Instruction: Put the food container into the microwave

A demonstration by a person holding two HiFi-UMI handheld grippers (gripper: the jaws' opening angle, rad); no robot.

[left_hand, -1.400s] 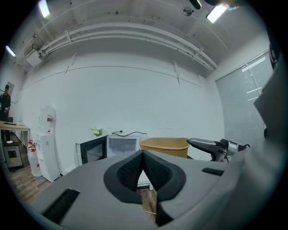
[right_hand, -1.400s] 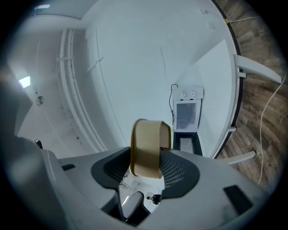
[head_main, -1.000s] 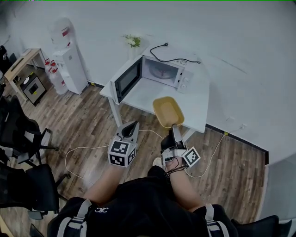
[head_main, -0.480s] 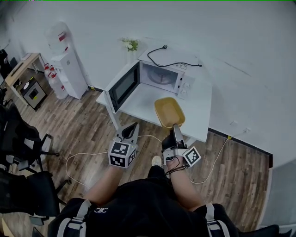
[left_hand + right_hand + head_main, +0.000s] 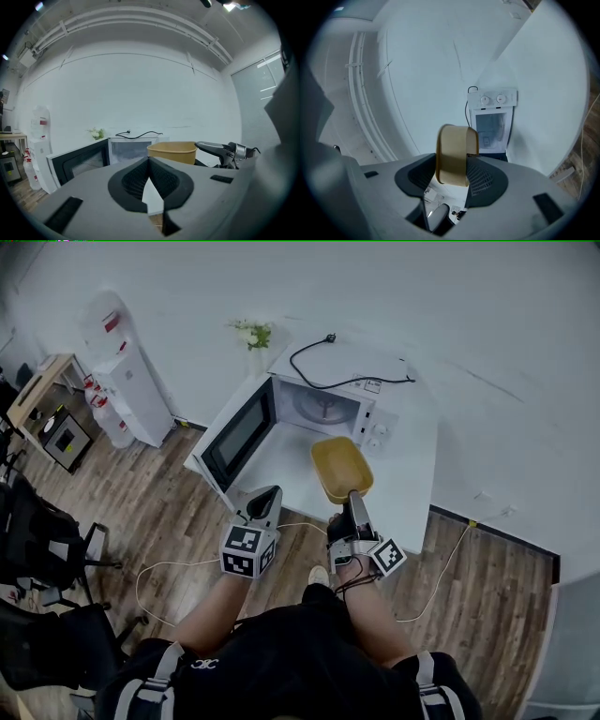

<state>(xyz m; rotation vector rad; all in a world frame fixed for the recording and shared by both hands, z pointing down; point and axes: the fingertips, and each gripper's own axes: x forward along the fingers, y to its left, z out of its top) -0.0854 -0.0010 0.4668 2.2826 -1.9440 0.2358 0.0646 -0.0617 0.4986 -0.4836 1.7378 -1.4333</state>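
A tan food container [image 5: 341, 468] hangs over the white table's front part, held by its near rim in my right gripper [image 5: 355, 502], which is shut on it. In the right gripper view the container [image 5: 453, 154] stands on edge between the pads. The white microwave [image 5: 328, 404] stands at the table's back with its door [image 5: 234, 435] swung wide open to the left and its cavity showing. My left gripper [image 5: 265, 505] is shut with nothing in it, low at the table's front left, below the door. The left gripper view shows the container [image 5: 172, 152] to its right.
A black power cord [image 5: 337, 371] lies on top of the microwave. A small vase of flowers [image 5: 250, 335] stands at the table's [image 5: 412, 474] back left. A water dispenser [image 5: 122, 371] stands on the wooden floor to the left, with office chairs [image 5: 47, 521] nearer. A white cable [image 5: 178, 554] runs across the floor.
The table and microwave have drawn closer as the person stepped forward. The container, still held in my right gripper, now sits farther over the table toward the open microwave.
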